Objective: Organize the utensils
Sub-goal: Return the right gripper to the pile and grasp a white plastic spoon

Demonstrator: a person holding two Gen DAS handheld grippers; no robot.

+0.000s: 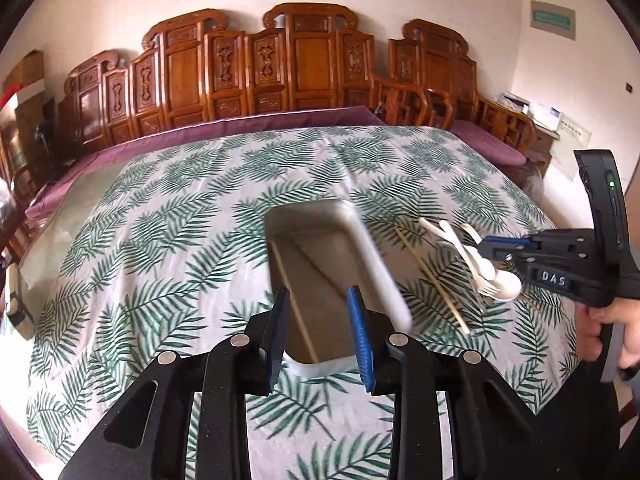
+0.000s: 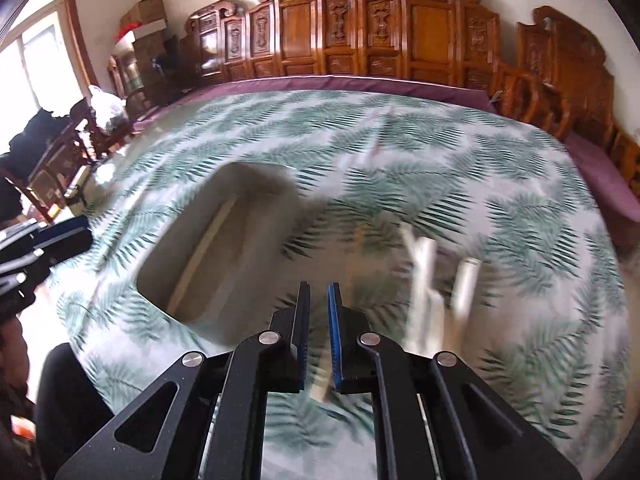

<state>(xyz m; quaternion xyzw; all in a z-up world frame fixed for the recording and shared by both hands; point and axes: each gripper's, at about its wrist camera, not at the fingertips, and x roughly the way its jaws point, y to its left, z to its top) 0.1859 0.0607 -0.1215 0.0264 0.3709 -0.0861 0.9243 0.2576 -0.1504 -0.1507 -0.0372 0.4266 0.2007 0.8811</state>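
The white rectangular plastic tray (image 1: 384, 268) lies on the table under the palm-leaf patterned tablecloth (image 1: 180, 220), and two thin wooden chopsticks (image 1: 294, 304) already rest inside it. Just beside its right wall a third wooden chopstick (image 1: 434, 280) lies on the cloth, and beyond it sits a loose heap of cream plastic spoons and forks (image 1: 486, 268).

The step in hand looks like fetching the next utensil from that heap. The right gripper (image 1: 486, 246) reaches over it with its jaws nearly clenched. In its own blurred view nothing can be made out between the blue pads (image 2: 334, 332), so it appears empty. The left gripper (image 1: 320, 320) hangs over the tray's near end, partly parted and holding nothing.

The next move likely calls for parting the right jaws, settling over a single handle, and closing without dragging its neighbours along.
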